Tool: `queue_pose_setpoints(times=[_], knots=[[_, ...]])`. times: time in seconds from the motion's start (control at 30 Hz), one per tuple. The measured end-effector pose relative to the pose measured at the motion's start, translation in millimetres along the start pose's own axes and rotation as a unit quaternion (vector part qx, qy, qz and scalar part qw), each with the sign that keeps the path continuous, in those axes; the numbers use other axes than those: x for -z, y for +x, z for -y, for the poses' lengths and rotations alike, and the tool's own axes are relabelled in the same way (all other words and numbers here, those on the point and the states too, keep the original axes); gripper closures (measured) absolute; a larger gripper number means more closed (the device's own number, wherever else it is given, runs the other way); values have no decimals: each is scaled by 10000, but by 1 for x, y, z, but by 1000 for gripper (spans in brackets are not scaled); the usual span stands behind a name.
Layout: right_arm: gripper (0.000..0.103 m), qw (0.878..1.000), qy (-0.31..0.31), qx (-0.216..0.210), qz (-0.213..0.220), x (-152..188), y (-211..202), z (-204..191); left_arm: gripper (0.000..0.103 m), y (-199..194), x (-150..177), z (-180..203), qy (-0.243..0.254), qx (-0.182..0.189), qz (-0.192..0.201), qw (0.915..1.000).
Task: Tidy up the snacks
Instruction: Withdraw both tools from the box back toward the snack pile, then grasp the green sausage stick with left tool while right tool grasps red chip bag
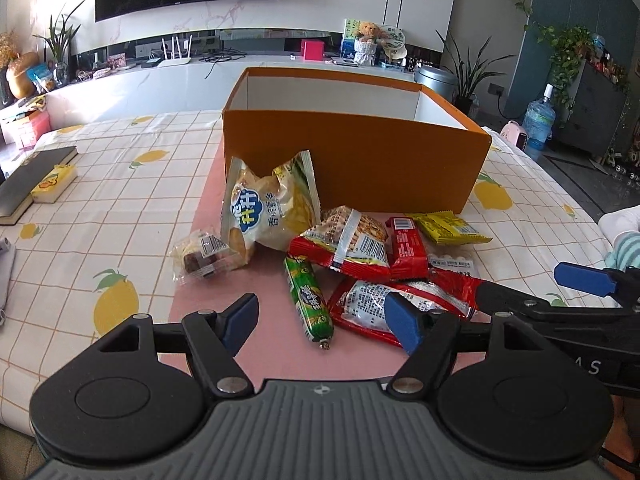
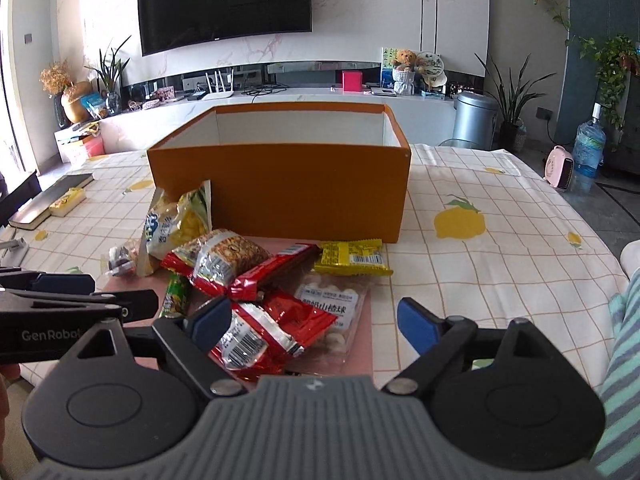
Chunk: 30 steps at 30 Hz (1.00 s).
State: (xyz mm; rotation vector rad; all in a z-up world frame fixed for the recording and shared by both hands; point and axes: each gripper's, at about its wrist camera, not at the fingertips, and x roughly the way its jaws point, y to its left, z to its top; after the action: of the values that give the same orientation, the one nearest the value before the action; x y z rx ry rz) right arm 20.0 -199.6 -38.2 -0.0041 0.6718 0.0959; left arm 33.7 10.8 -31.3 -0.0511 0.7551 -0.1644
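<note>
My left gripper [image 1: 322, 318] and right gripper [image 2: 314, 322] jaws both apart, snacks [image 1: 352, 248] just ahead, box [image 1: 356, 156] beyond them

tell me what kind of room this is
Most likely a home living room: a wall-mounted TV above a long media console, potted plants, and a lemon-print tablecloth.

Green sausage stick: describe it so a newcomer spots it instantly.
Find the orange box on the table; a snack pile lies in front. At the pile's near-left edge is the green sausage stick: the only slim green tube, beside flat red packets.
</note>
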Motion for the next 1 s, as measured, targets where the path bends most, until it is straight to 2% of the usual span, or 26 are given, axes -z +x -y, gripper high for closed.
queue_pose_setpoints(times=[0.07, 0.33, 0.43, 0.53, 0.63, 0.77, 0.93, 1.0], knots=[[16, 10000, 13, 27, -95, 2, 5, 2, 23, 3, 1, -1, -31, 15, -70, 10000], [16, 9985, 91, 0, -548, 9, 26, 6, 28, 17, 7, 0, -3, 157, -382, 9991], [21, 9983, 104, -84, -572, 8, 31, 6, 29, 23, 6, -1, 44, 112, -397, 9991], [22, 9985, 29, -223, -496, 2, 35, 2, 37, 29, 1, -7, -46, 66, -431, 9990], [22, 9980, -191, -407, -444, -2, 40, -6, 43, 35, -4, -14, -173, 80, -495, 9986], [21, 9950, -728, -564, -379, -4, 48, -18, 60, 46, -11, -18, -199, 151, -653, 9976], [20, 9918, -982, -673, -455, -4, 60, -24, 64, 59, -12, -17, -124, 189, -778, 9967], [16, 9904, -1113, -679, -450, -3, 64, -28, 64, 63, -12, -17, -133, 194, -804, 9965]])
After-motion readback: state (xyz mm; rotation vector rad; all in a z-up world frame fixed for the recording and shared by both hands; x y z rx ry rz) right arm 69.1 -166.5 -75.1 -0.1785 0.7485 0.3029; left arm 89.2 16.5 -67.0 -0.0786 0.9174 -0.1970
